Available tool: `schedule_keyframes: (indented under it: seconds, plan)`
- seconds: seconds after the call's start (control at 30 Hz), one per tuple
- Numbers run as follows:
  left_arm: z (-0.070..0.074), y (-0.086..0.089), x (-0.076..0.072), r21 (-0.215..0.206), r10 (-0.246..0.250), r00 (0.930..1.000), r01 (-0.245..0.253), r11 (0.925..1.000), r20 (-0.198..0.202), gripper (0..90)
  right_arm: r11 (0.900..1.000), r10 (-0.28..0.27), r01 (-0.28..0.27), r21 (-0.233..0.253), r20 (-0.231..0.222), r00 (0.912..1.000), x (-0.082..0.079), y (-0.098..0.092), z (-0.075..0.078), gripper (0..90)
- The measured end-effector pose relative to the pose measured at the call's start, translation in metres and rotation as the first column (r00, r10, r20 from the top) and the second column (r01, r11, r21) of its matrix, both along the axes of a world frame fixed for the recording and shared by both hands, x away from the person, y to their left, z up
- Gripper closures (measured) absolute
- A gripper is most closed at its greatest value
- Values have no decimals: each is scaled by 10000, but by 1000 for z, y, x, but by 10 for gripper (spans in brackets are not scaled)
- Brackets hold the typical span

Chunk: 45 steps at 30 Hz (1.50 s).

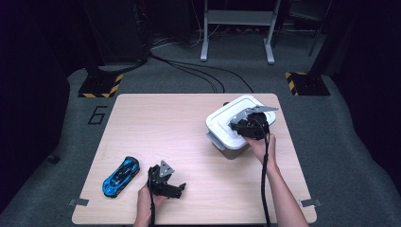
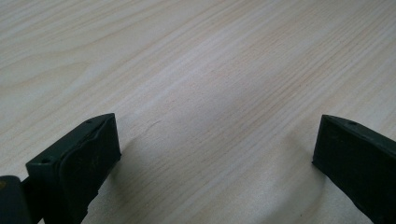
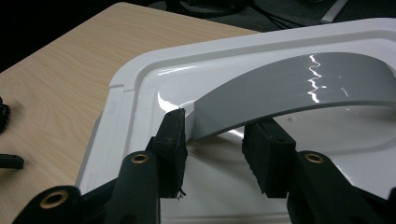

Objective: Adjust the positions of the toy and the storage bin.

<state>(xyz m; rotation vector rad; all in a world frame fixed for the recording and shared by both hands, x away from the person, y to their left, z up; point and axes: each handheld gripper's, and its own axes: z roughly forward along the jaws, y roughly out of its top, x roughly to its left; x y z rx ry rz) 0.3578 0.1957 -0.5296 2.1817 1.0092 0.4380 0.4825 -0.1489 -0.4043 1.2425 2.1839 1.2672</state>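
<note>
High view, near edge: two forearms come in from the near side, each hand holding a black two-finger gripper.
Left gripper (image 1: 166, 185): rests low over the bare light wooden surface (image 1: 189, 142) at near left, its fingers (image 2: 74, 163) spread wide with nothing between them; it looks parked out of the way while the other hand works.
Blue toy sports car (image 1: 121, 176): lies on the surface just left of the left gripper, apart from it and untouched.
Right gripper (image 3: 215, 142): at the grey arched handle (image 3: 299, 88) of the lid, one finger on either side of its end, partly closed but seemingly not yet clamped; likely lined up to lift by the handle.
White-lidded grey plastic box (image 1: 231, 124): stands at the far right of the surface, lid seated flat.
Far floor: cables and stand feet beyond the surface.
</note>
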Motion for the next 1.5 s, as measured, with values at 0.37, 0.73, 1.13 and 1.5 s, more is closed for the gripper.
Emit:
schedule_keyframes:
  seconds: [0.37,0.73,1.13,1.5]
  plan:
    - [0,0,0,23,4,10000,-4,10000,48,6,9995,283,-284,123,95,9996,-3,9,-2,588]
    - [0,0,0,-21,24,10000,-24,10000,17,5,9973,721,-723,113,197,9972,-10,22,-3,589]
    - [0,0,0,-22,40,10000,-40,10000,-7,6,9977,439,-418,-539,393,9983,-19,-6,11,468]
    - [0,0,0,-29,40,10000,-40,10000,-14,6,9850,-1492,1514,-824,334,9883,0,-61,15,497]
